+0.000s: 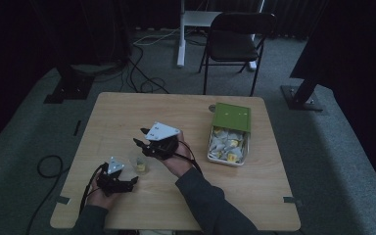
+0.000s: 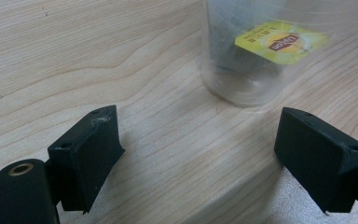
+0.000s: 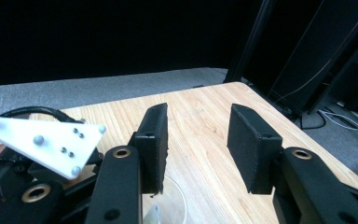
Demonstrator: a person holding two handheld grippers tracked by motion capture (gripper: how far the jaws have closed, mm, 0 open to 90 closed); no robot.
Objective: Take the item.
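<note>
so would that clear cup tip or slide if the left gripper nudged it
The cup looks thin, clear plastic, so probably very light; a push would likely slide it on the smooth wooden table. It stands upright holding only a tea bag, so a high nudge might tip it. Its thin wall may flex under the left gripper.

Dim room, grey carpet (image 1: 29, 122), black folding chair (image 1: 235, 41), dark curtains (image 1: 54, 24)

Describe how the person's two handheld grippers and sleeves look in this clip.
Both the left gripper and the right gripper are black, each with two blocky jaws, brass-ringed screw holes, a pale three-cornered plate studded with small balls, and a black cable. The sleeves are dark grey-green.
</note>
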